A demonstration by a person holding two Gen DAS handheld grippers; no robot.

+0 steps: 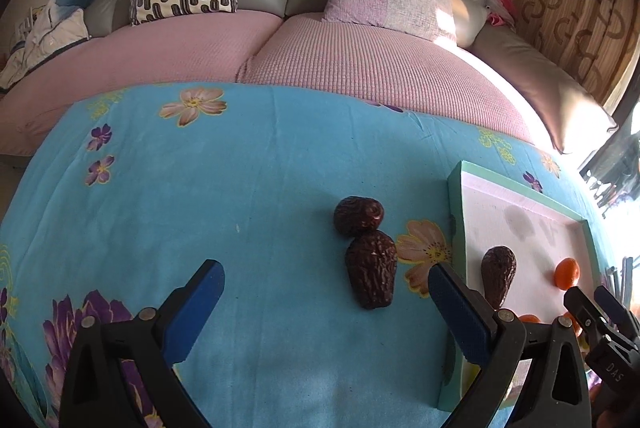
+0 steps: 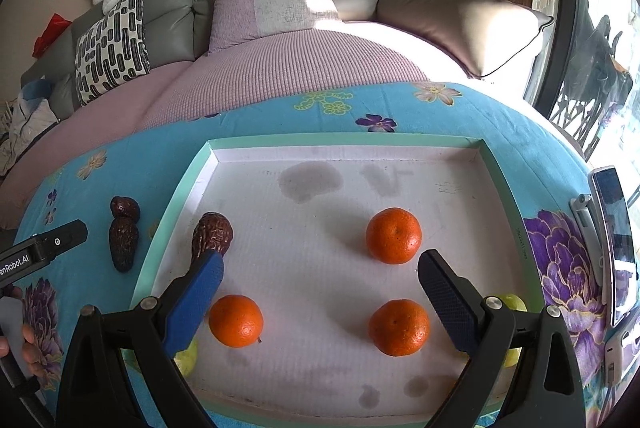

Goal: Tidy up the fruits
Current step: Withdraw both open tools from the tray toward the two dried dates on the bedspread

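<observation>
**Left gripper lined up on 2 dates outside the tray**

2 wrinkled dates lie on the blue floral cloth (image 1: 200, 187), touching end to end, just left of the tray (image 1: 456, 211). From the left gripper (image 1: 326, 280) the near date (image 1: 371, 270) sits at about 1 o'clock, just ahead of the fingertips; its long axis runs roughly 12 to 6, along the fingers. The far date (image 1: 357, 216) lies beyond it at 12. The left gripper hovers low over the cloth, jaws spread wide, holding nothing. It is judged the nearer tool.

The right gripper (image 2: 320, 274) hangs over the tray, also spread and empty. Inside the tray: 1 date (image 2: 212, 234) near the left wall, 3 oranges, the nearest at 5 o'clock (image 2: 399, 326).
</observation>
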